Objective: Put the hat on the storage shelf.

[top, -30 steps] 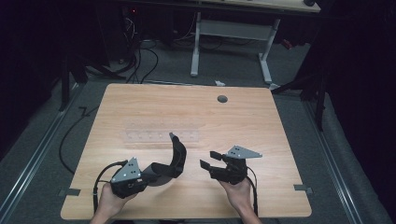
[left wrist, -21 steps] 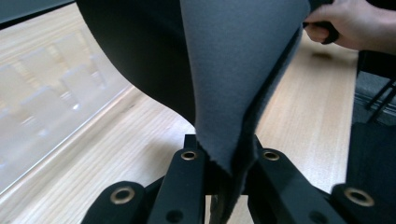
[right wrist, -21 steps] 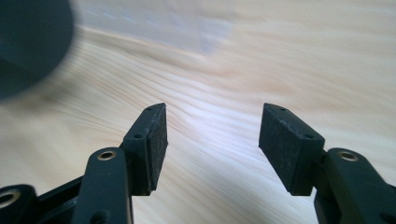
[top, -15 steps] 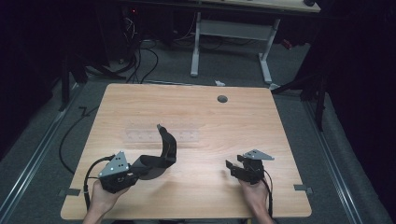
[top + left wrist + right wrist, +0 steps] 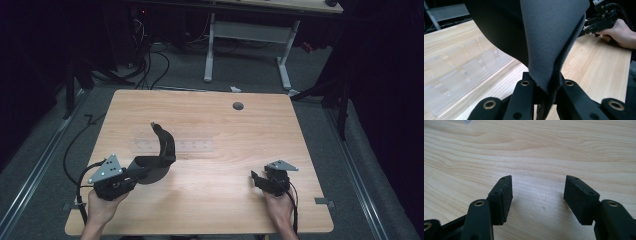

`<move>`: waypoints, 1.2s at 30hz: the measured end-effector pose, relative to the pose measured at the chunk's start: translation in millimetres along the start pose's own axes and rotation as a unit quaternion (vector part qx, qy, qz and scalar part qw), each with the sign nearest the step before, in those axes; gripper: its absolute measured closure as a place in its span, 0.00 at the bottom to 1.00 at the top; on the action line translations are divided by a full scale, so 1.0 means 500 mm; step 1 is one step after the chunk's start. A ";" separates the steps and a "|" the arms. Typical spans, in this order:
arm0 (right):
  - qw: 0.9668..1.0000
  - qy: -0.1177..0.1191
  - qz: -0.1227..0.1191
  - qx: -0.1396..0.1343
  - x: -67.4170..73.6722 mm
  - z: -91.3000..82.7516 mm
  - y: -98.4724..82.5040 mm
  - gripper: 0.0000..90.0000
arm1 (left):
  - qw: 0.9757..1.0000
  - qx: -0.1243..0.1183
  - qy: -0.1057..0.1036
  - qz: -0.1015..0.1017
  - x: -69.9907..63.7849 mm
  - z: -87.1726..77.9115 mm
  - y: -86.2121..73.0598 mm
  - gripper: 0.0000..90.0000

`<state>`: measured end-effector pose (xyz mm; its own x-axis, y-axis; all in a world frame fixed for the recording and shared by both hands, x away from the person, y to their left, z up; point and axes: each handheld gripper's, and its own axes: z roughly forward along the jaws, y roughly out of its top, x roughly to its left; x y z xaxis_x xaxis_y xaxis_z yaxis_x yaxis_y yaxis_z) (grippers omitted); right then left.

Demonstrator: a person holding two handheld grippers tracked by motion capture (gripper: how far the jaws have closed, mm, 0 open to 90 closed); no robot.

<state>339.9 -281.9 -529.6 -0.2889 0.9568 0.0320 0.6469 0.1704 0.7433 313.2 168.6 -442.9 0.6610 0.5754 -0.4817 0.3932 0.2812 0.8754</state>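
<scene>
My left gripper at the table's front left is shut on a dark grey cloth that curls up and away from its jaws. In the left gripper view the cloth is pinched between the two black jaws and rises above them. A clear plastic rack lies flat just beyond the cloth; it appears to the left as the rack in the left gripper view. My right gripper rests low at the front right, open, with bare wood between its pads.
The wooden table has a round cable hole near its far edge. Cables and the legs of another desk stand on the dark floor beyond. The other hand and its gripper show far off in the left gripper view.
The left gripper has drawn back to the left with the cloth. The right gripper has moved right and toward the front edge, away from the cloth.
</scene>
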 end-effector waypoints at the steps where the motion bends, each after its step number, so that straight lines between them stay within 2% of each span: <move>1: 1.000 -0.002 0.000 0.002 -0.001 0.001 -0.001 0.45 | 1.000 -0.001 0.000 0.002 0.001 0.000 0.002 0.96; 13: 1.000 -0.001 0.007 0.006 -0.008 0.003 0.001 0.45 | 0.999 -0.044 0.028 -0.006 0.031 -0.004 0.049 0.96; 17: 1.000 -0.001 0.008 0.005 -0.008 0.003 0.001 0.44 | 0.998 -0.057 0.038 0.003 0.040 0.000 0.065 0.96; 22: 1.000 -0.001 0.005 0.006 -0.007 0.004 0.001 0.44 | 0.996 -0.071 0.060 0.006 0.060 0.006 0.079 0.96; 23: 1.000 -0.002 0.005 0.006 -0.007 0.004 0.001 0.44 | 0.995 -0.075 0.070 0.009 0.071 0.006 0.085 0.96; 24: 1.000 -0.002 0.005 0.006 -0.007 0.004 0.001 0.44 | 0.995 -0.075 0.070 0.009 0.071 0.006 0.085 0.96; 30: 1.000 -0.007 -0.004 0.008 -0.003 0.005 0.001 0.44 | 0.991 -0.095 0.092 0.011 0.098 0.009 0.106 0.96; 33: 1.000 -0.007 -0.003 0.008 -0.004 0.005 0.001 0.44 | 0.989 -0.097 0.109 0.022 0.111 0.017 0.111 0.96; 36: 1.000 -0.007 -0.002 0.008 -0.003 0.004 0.001 0.44 | 0.988 -0.100 0.113 0.018 0.120 0.020 0.113 0.96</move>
<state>342.4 -282.9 -530.6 -0.2817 0.9593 0.0198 0.6569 0.1778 0.7328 381.7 211.4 -422.6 0.5032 0.7391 -0.4479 0.2220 0.3903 0.8935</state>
